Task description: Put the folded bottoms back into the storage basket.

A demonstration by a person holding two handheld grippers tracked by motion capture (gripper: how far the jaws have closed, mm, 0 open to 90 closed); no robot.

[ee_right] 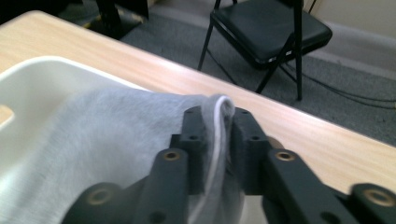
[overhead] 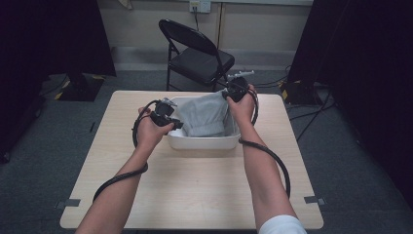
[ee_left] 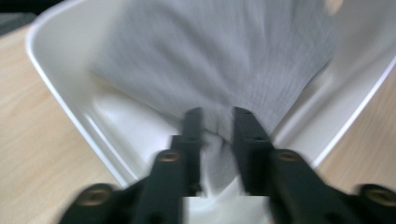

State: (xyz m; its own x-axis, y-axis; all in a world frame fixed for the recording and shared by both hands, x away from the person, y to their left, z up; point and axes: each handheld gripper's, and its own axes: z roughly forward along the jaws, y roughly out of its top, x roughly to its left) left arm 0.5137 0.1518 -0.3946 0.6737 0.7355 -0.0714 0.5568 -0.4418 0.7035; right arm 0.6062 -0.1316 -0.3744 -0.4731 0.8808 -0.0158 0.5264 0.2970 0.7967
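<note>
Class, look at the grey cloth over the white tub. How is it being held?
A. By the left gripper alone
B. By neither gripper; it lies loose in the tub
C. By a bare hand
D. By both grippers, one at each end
D: the left gripper and the right gripper each pinch an edge of the grey cloth above the white tub.

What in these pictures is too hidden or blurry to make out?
- Bottom of the white tub: covered by the grey cloth in the high view.
- Weave of the cloth: smeared by motion blur in the left gripper view.
- What the cloth is, towel or garment: bunched, and cut off by the bottom edge in the right gripper view.
- Left gripper pinch point: cloth folds bulge over it.
</note>
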